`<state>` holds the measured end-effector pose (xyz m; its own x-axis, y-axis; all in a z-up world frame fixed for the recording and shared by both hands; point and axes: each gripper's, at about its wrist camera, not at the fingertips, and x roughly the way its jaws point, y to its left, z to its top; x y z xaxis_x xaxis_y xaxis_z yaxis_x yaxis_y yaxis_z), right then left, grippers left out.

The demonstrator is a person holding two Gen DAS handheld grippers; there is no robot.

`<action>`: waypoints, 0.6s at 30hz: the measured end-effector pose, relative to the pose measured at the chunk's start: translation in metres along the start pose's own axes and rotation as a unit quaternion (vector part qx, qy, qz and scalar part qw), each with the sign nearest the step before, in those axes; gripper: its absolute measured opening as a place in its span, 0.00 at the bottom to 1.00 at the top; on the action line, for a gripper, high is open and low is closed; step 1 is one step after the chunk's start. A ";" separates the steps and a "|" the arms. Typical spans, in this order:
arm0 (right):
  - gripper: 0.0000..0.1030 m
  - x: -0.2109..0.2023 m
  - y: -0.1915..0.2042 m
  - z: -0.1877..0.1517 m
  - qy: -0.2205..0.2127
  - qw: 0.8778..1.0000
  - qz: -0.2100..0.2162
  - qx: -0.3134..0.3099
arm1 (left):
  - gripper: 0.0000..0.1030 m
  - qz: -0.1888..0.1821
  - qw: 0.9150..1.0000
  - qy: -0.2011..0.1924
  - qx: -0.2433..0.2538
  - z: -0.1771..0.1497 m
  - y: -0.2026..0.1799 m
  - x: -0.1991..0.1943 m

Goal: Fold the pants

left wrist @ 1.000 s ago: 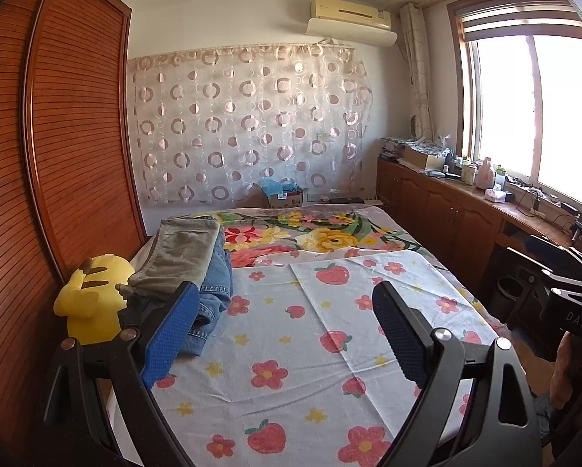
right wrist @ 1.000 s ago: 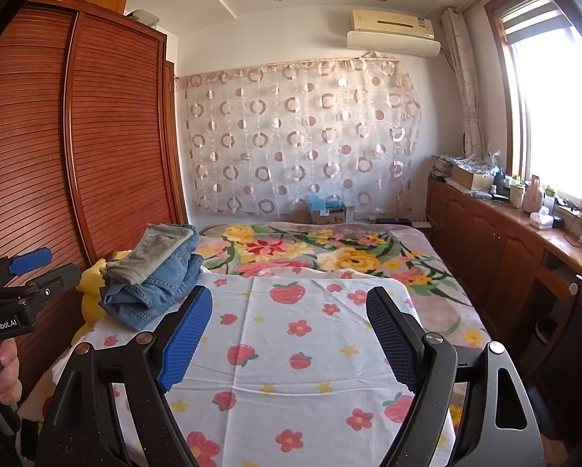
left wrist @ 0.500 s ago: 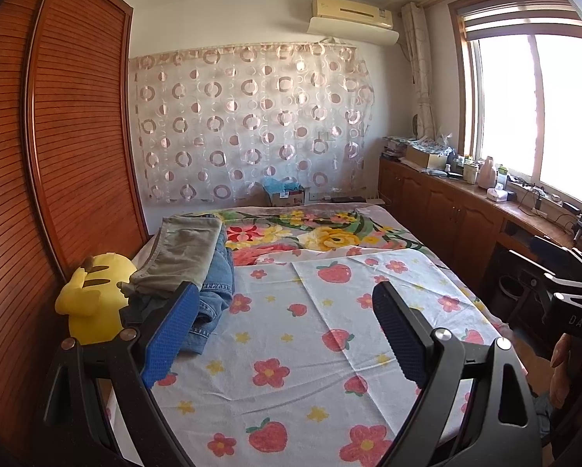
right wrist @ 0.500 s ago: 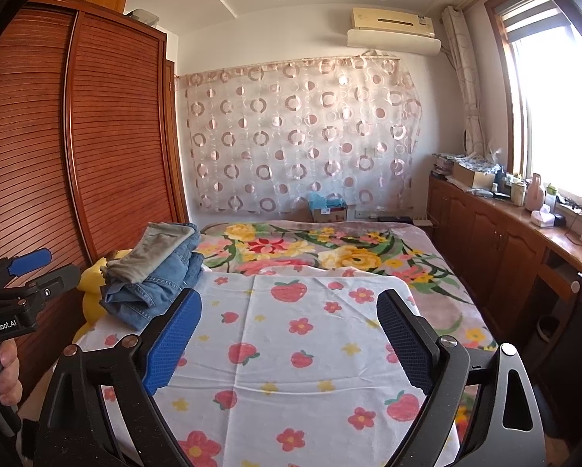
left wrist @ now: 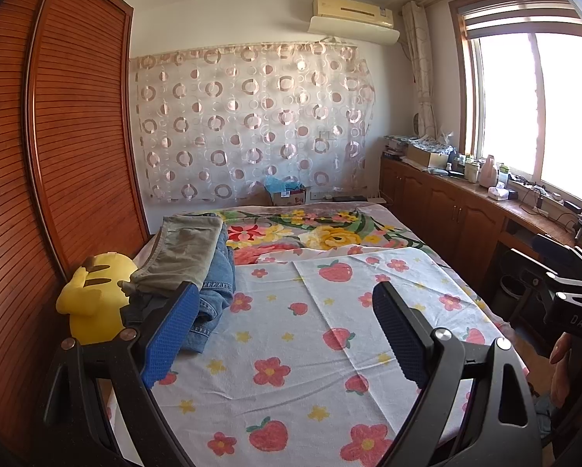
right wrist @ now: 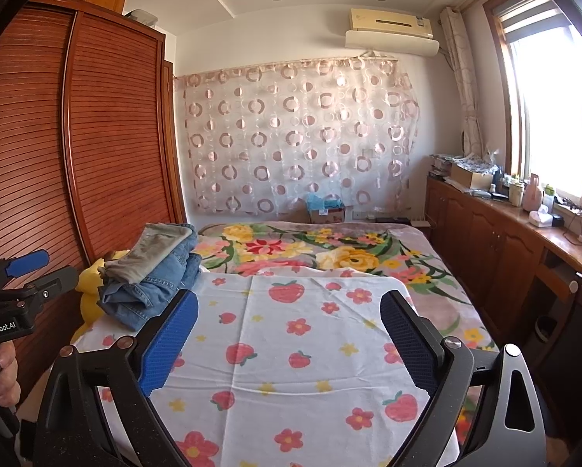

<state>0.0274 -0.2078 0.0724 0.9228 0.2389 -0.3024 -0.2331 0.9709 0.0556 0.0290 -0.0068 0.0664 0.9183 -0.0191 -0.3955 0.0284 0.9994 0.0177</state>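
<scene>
Pile of olive-grey and blue denim pants [left wrist: 197, 264] at left bed edge, beside yellow plush toy [left wrist: 92, 299], on strawberry-print white sheet [left wrist: 291, 334]. Nothing spread out yet; probably all folding left. Left gripper [left wrist: 287, 334] and right gripper [right wrist: 289, 344] both wide apart, holding nothing. Number of garments unclear; pile bottom hidden.

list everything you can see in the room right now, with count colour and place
pants: a stack, olive-grey pair on top of blue jeans, bed's left edge
plush toy: one, yellow, left of the stack
strawberry sheet: one, white with red print, over the near bed
floral blanket: one, multicolour, far half of bed
wardrobe: one, reddish wood, left wall
curtain: one, sheer with circles, far wall
air conditioner: one, cream, above curtain
left tongs: open, blue pads
right tongs: open, blue pads
</scene>
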 end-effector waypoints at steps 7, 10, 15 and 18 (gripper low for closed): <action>0.95 0.001 0.001 0.000 0.001 1.000 0.001 0.000 | 0.88 0.000 1.000 0.000 0.001 0.000 -0.001 0.000; 0.96 0.002 0.000 0.000 0.001 1.000 -0.001 0.001 | 0.88 0.000 1.000 0.000 0.001 0.001 -0.001 0.000; 0.96 0.002 0.000 0.000 0.000 1.000 -0.002 0.001 | 0.88 0.000 1.000 0.000 0.001 0.001 -0.001 0.000; 0.96 0.001 0.001 -0.001 0.000 1.000 -0.002 0.001 | 0.88 0.000 1.000 0.000 0.001 0.001 -0.001 0.000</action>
<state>0.0279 -0.2068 0.0710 0.9240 0.2347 -0.3017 -0.2288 0.9719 0.0554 0.0293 -0.0076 0.0671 0.9186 -0.0194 -0.3947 0.0295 0.9994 0.0195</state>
